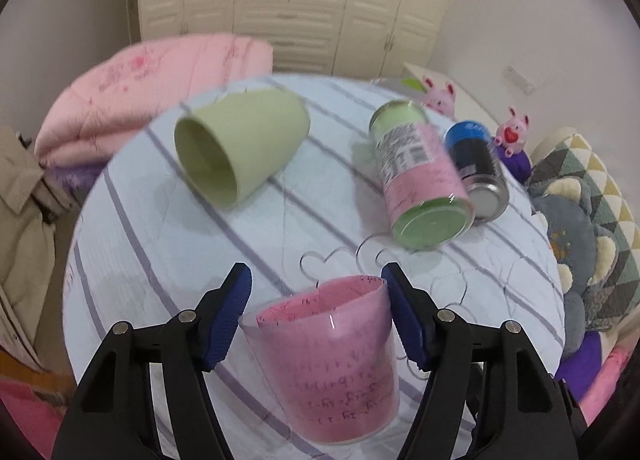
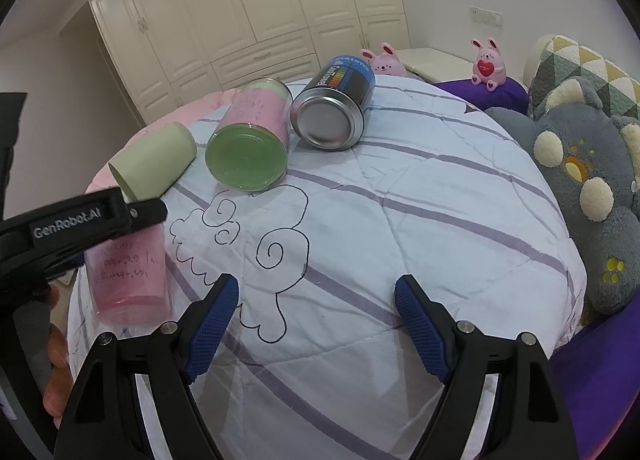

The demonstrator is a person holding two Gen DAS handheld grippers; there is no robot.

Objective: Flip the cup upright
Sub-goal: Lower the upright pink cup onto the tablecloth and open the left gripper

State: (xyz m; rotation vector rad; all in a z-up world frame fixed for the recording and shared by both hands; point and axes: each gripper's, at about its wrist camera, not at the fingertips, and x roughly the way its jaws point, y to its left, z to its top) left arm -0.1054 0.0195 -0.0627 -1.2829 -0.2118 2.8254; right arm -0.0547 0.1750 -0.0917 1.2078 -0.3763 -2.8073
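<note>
A clear cup with a pink paper lining sits upright between the blue pads of my left gripper, which is closed on it. In the right wrist view the same cup shows at lower left, its base on the bed, under the left gripper's black body. A pale green cup lies on its side at the back left, mouth toward me; it also shows in the right wrist view. My right gripper is open and empty over the quilt.
A clear jar with pink label and green lid and a blue-black tin can lie on their sides on the striped quilt. Grey plush pillow at right. Pink blanket behind, pink bunny toys near the wall.
</note>
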